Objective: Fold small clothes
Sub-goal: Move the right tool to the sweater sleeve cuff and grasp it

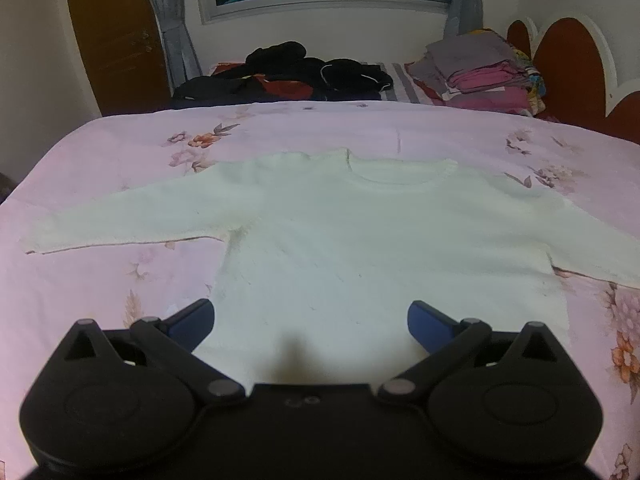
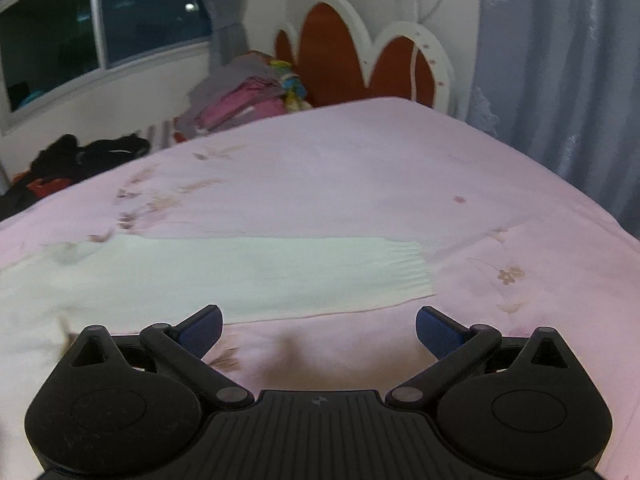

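Observation:
A small white long-sleeved sweater (image 1: 352,232) lies flat and face up on the pink floral bedsheet (image 1: 120,280), collar away from me, both sleeves spread out sideways. My left gripper (image 1: 310,320) is open and empty, held above the sweater's bottom hem near its middle. In the right wrist view the sweater's right sleeve (image 2: 248,276) stretches across the sheet with its ribbed cuff to the right. My right gripper (image 2: 318,328) is open and empty, just in front of that sleeve's near edge.
A heap of dark clothes (image 1: 288,76) lies at the far side of the bed. A stack of folded grey and pink clothes (image 1: 484,76) sits at the far right by the red and white headboard (image 2: 360,64). A grey curtain (image 2: 560,80) hangs right of the bed.

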